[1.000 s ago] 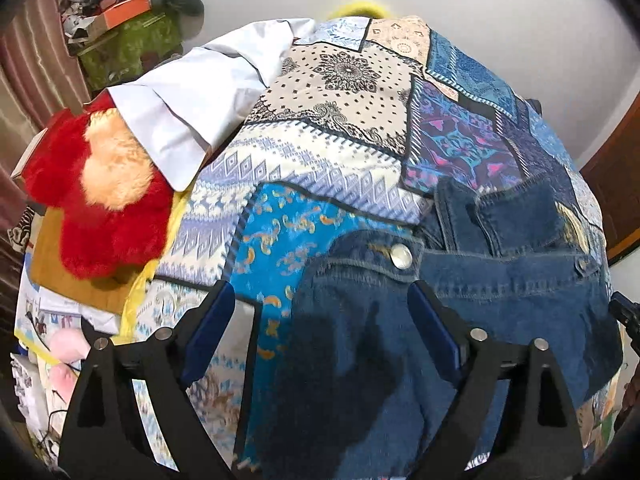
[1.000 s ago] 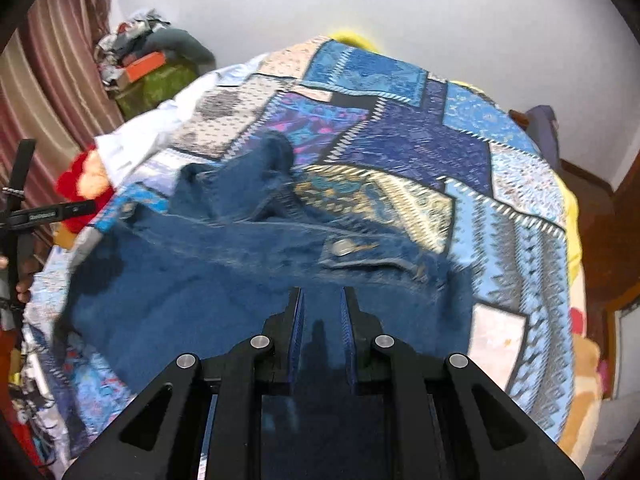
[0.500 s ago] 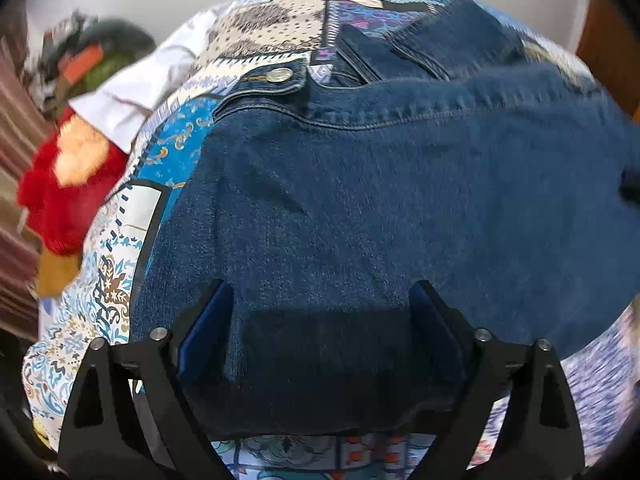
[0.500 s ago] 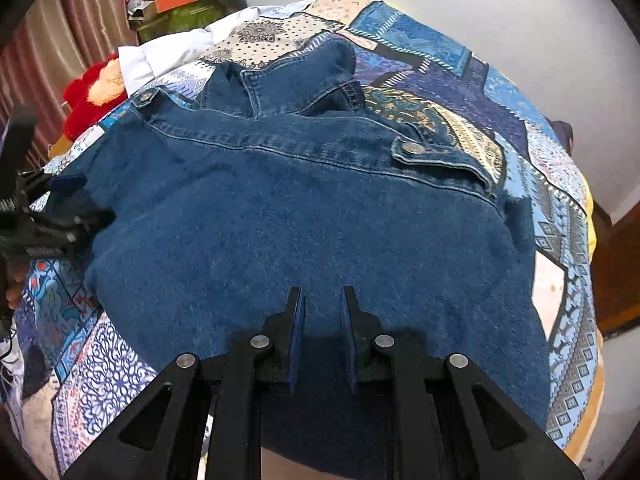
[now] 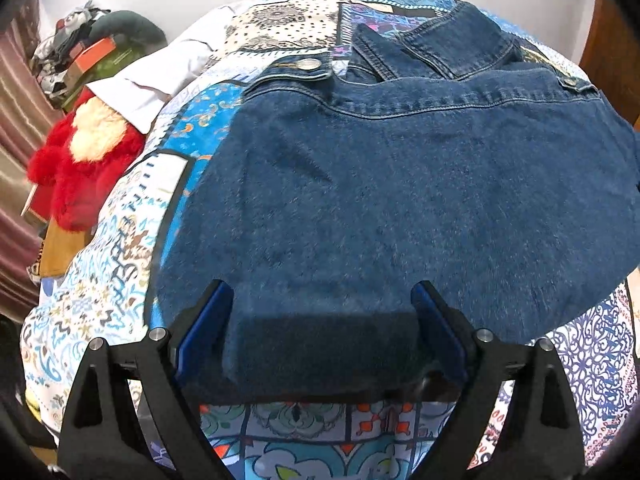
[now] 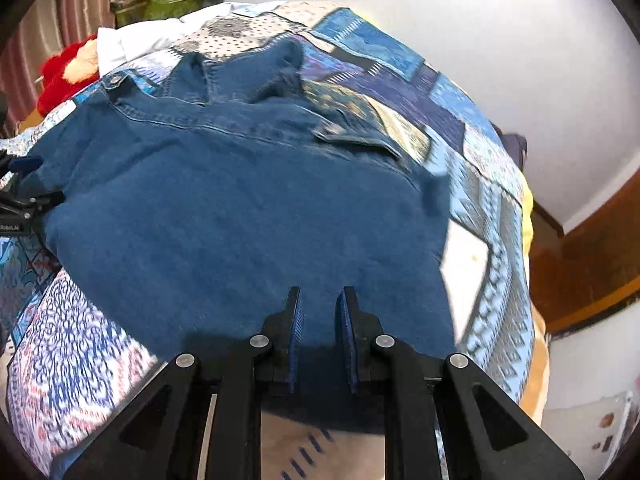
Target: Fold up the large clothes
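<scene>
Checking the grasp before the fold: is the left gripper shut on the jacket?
No: the left gripper stands wide open, with the denim jacket lying flat on the bed between its fingers.

Even, bright indoor light fills both views, and the white wall (image 6: 500,40) looks nearly blown out. Each claw throws a soft dark shadow on the denim jacket (image 5: 400,200) just ahead of its fingers. The left view is sharp; the right view shows motion blur along the bedspread (image 6: 480,208), and both bulge and darken at the rims.
</scene>
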`<action>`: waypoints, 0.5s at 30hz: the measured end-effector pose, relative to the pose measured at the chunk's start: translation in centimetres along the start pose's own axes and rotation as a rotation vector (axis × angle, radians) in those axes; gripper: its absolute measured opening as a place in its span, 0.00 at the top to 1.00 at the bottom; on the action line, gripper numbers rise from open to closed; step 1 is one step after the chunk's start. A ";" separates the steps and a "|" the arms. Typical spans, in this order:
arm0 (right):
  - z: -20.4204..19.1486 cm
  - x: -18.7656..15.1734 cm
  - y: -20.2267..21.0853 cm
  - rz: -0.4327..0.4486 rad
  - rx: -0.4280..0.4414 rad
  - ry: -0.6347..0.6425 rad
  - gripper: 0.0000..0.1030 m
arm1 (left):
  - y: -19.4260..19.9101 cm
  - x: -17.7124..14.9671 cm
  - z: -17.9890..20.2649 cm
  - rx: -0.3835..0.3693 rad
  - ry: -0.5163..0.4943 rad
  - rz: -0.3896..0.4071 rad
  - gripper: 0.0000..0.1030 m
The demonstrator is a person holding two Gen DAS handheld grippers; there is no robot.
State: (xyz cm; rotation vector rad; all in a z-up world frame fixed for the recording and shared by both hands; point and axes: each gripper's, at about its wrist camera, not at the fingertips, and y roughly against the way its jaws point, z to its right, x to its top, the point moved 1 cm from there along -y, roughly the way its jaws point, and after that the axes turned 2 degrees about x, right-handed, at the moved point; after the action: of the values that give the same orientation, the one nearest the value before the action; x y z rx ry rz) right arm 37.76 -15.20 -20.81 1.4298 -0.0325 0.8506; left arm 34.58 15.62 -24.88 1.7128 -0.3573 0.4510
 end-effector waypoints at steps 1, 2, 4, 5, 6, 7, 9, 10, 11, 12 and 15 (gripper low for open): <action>0.4 -0.2 0.2 0.001 0.008 -0.012 0.87 | 0.2 -0.2 -0.1 -0.003 0.007 -0.001 0.10; 1.1 -0.6 0.5 -0.001 0.019 -0.033 0.87 | 0.5 -0.4 -0.2 -0.002 0.015 0.000 0.10; 1.7 -1.1 0.7 -0.004 0.019 -0.052 0.87 | 0.9 -0.8 -0.5 -0.003 0.031 -0.002 0.10; 2.2 -1.4 0.9 -0.005 0.019 -0.062 0.87 | 1.1 -0.9 -0.6 -0.002 0.039 -0.003 0.09; 2.5 -1.7 1.1 -0.006 0.016 -0.069 0.87 | 1.3 -1.1 -0.8 0.005 0.047 -0.005 0.08; 2.7 -1.8 1.2 -0.007 0.016 -0.074 0.87 | 1.4 -1.4 -1.1 0.021 0.059 -0.013 0.07; 3.1 -2.3 1.4 -0.006 0.018 -0.085 0.87 | 1.5 -1.9 -2.0 -0.004 0.093 -0.030 0.06; 3.3 -2.5 1.6 -0.006 0.014 -0.092 0.87 | 1.5 -2.3 -2.7 -0.019 0.124 -0.040 0.05; 3.7 -2.8 1.8 -0.008 0.002 -0.099 0.87 | 1.6 -2.7 -3.4 -0.026 0.145 -0.048 0.05; 4.1 -3.1 1.9 -0.012 -0.019 -0.105 0.87 | 1.7 -3.0 -3.8 -0.036 0.160 -0.050 0.05; 5.3 -4.1 2.2 -0.019 -0.015 -0.137 0.85 | 2.1 -4.1 -5.1 0.067 0.171 -0.065 0.05</action>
State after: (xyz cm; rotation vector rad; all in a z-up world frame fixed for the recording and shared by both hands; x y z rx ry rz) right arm 36.09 -22.05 -19.95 1.4706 -0.1283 0.7341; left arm 29.47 20.20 -24.23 1.7317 -0.1638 0.5623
